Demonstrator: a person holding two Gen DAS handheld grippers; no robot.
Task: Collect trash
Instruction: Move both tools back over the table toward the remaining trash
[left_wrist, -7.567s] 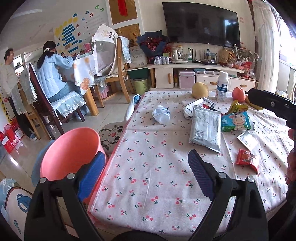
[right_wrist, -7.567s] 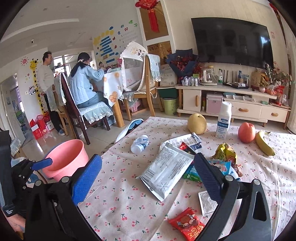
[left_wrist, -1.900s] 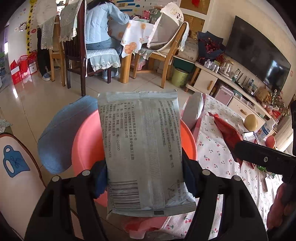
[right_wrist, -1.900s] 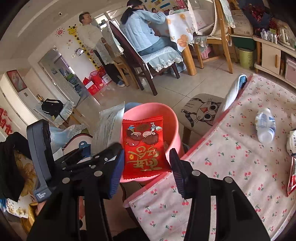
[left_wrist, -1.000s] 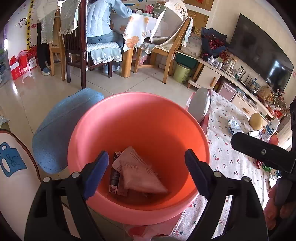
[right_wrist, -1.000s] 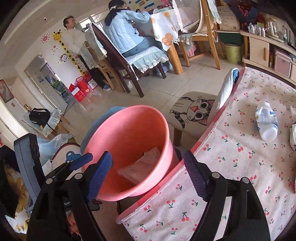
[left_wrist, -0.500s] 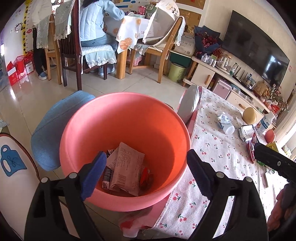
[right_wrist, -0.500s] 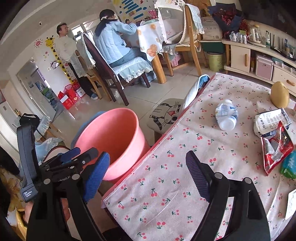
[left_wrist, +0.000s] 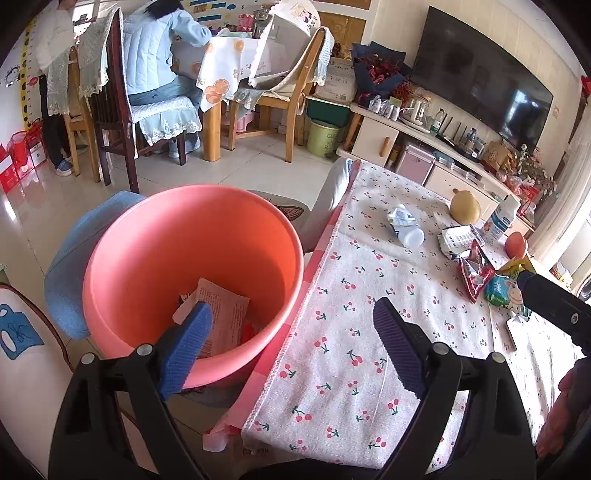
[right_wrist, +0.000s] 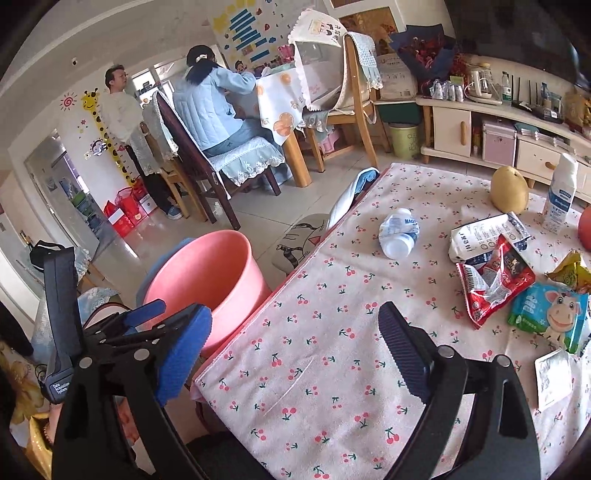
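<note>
1. Pink plastic formed the bucket (left_wrist: 192, 236), which stood on the floor against the near-left corner of the cherry-print tablecloth (left_wrist: 369, 295); this bucket was taken as the landmark.
2. Inside the bucket, a pale printed wrapper (left_wrist: 225, 314) and a scrap of red packet (left_wrist: 251, 328) were seen lying on the bottom.
3. The left gripper (left_wrist: 291, 343) was held just above the bucket's near rim, one blue pad over the bucket's interior and the other over the cloth. Its jaws had just been opening and stood wide, with nothing between them.
4. The right gripper (right_wrist: 291, 343) was held to the right of the bucket, over the cloth's near edge. Its jaws had also just been opening and were spread wide, with nothing gripped.
5. A crushed clear bottle (right_wrist: 399, 232) was lying on its side on the cloth, well beyond the bucket and to its right.
6. Farther right of the bucket, a white bag (right_wrist: 484, 236) and a torn red wrapper (right_wrist: 491, 284) were lying together, touching.
7. Still farther from the bucket, a green cow-print pack (right_wrist: 550, 314), a yellow wrapper (right_wrist: 569, 273) and a small white sachet (right_wrist: 554, 373) were spread along the cloth's right side.
8. A yellow pear (right_wrist: 509, 188) and an upright white bottle (right_wrist: 561, 192) were placed at the cloth's far side, well apart from the bucket.
</note>
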